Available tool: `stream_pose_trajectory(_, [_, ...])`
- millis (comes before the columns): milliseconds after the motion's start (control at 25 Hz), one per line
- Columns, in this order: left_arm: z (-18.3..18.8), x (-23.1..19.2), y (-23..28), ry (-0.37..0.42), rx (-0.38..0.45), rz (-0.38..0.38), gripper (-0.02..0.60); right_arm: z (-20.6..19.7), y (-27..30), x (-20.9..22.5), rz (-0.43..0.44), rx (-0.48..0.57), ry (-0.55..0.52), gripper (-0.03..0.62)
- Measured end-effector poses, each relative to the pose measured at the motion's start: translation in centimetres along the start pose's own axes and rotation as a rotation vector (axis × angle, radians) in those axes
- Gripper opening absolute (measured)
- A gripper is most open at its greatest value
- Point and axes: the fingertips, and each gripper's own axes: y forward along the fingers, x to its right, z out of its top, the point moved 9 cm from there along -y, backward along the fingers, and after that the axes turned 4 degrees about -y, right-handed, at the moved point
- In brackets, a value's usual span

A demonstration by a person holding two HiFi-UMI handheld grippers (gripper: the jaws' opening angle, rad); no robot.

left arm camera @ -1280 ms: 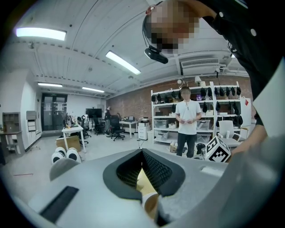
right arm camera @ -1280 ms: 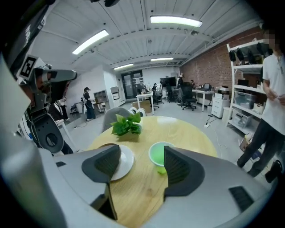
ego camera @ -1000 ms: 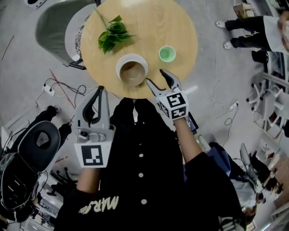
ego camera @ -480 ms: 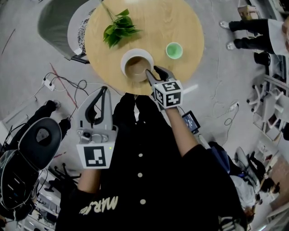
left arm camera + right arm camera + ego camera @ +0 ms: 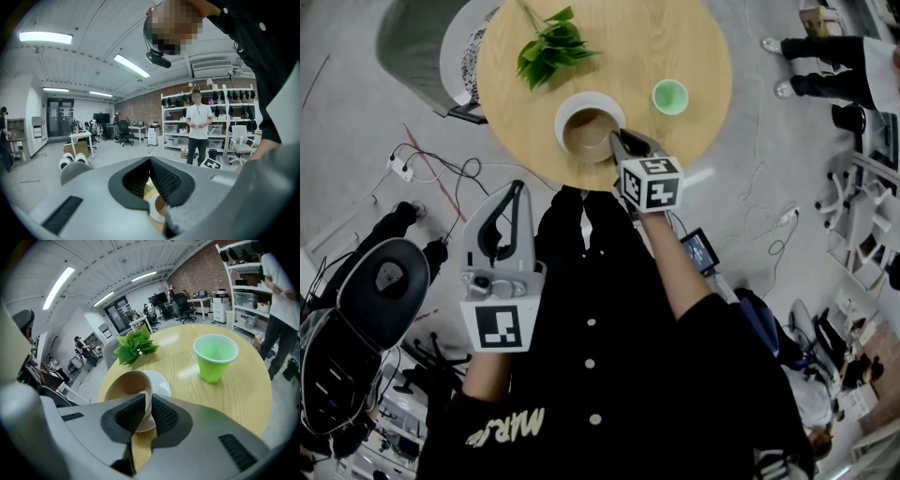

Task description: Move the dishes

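A tan bowl (image 5: 587, 133) sits on a white plate (image 5: 566, 109) near the front edge of the round wooden table (image 5: 628, 37). My right gripper (image 5: 622, 148) has just been closing, and its pads now pinch the bowl's near rim. The right gripper view shows the thin wall of the bowl (image 5: 125, 385) between the black pads of that gripper (image 5: 146, 408), with the plate (image 5: 161, 383) under it. A green cup (image 5: 669, 96) stands to the right, apart. My left gripper (image 5: 514, 187) hangs shut and empty below the table's edge, left of my body; its pads (image 5: 159, 176) meet.
A sprig of green leaves (image 5: 548, 47) lies at the table's far left. A grey chair (image 5: 412, 47) stands beyond the table on the left, a black office chair (image 5: 380, 291) at my left side. Cables cross the floor. People stand at the right (image 5: 825, 56).
My right gripper came in from the right of the bowl, dropped onto its near rim and closed from wide open. The left gripper stays about where it was.
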Motion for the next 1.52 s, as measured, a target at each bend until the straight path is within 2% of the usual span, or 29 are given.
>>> stream_pose_trajectory(160, [-0.1,0.0,0.0,0.0,-0.001,-0.003,0.002,0.2,0.1,0.1,-0.011,-0.001,0.0,0.006])
stream_pose_trajectory(720, [0.7,0.5,0.3,0.015,0.012,-0.018,0.002,1.2,-2.3,0.3,0.011,0.004,0.043,0.003])
stream_pose_trajectory(1040, [1.6,1.5,1.3,0.026,0.023,-0.052,0.002,0.4,-6.6,4.9,-0.05,-0.001,0.145,0.003])
stream_pose_trajectory(1520, [2.1,2.7,2.8,0.042,0.02,-0.096,0.002,-2.4,-9.4,10.6,-0.139,-0.045,0.218,0.003])
